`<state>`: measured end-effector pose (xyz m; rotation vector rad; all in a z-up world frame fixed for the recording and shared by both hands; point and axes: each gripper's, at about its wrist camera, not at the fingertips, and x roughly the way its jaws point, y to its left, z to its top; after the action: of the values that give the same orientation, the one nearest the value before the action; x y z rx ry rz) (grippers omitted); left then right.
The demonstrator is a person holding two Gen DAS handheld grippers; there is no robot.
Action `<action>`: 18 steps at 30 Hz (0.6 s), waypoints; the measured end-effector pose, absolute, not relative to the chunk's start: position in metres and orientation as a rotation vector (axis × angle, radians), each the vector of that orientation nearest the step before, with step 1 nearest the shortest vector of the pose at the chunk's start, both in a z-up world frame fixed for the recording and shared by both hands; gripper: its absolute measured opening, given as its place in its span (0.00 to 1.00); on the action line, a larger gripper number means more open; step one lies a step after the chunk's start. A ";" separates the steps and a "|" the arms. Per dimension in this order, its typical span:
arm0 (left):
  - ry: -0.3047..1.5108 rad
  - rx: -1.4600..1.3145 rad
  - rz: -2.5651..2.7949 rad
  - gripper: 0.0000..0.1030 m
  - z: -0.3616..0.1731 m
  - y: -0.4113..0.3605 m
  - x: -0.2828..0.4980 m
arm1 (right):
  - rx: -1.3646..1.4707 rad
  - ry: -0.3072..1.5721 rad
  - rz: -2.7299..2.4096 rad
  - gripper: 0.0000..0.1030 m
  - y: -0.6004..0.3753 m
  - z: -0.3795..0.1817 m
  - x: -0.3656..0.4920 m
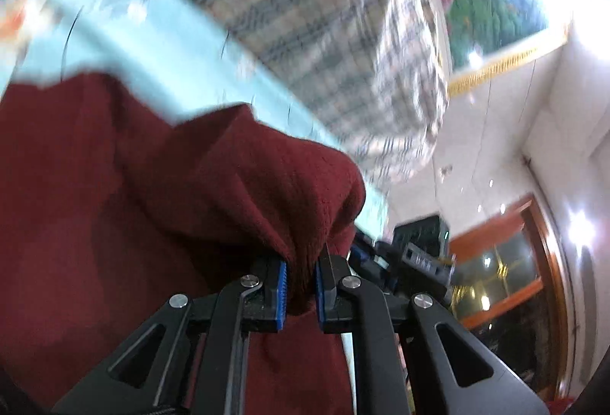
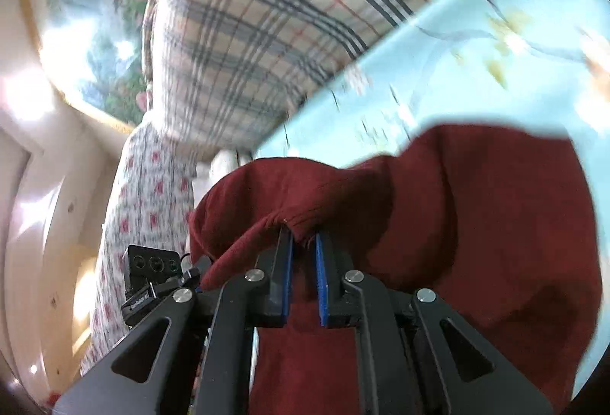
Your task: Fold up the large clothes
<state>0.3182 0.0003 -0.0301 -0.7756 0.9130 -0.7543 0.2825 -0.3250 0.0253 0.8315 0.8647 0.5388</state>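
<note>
A dark red knit garment (image 1: 114, 205) fills the lower left of the left wrist view, spread over a light blue patterned sheet (image 1: 114, 33). My left gripper (image 1: 301, 281) is shut on a bunched fold of it, the cloth pinched between the blue pads (image 1: 283, 285). In the right wrist view the same red garment (image 2: 476, 224) lies to the right and below. My right gripper (image 2: 304, 262) is shut on its edge, a hem ridge pulled up between the blue pads (image 2: 321, 281). The background is blurred in both views.
A plaid beige blanket (image 1: 297, 7) lies along the far side of the bed (image 2: 476, 45). A floral cloth (image 2: 145, 209) hangs at the bed's end. The other gripper's black camera (image 2: 152, 266) shows at the left. A wood-framed glass cabinet (image 1: 503, 270) stands by the wall.
</note>
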 end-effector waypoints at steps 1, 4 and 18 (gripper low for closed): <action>0.927 -0.765 -0.758 0.10 -0.039 0.001 0.301 | 0.822 0.877 0.533 0.11 -0.323 0.020 0.270; 0.986 -0.711 -0.753 0.10 -0.063 -0.002 0.266 | 0.780 0.915 0.487 0.11 -0.326 -0.002 0.234; 1.000 -0.731 -0.638 0.55 -0.072 0.055 0.265 | 0.783 0.906 0.296 0.51 -0.353 -0.023 0.187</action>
<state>0.2647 0.0554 -0.0723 -0.7306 0.9995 -0.6383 0.1872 -0.3527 -0.0234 0.7828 0.9064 0.2956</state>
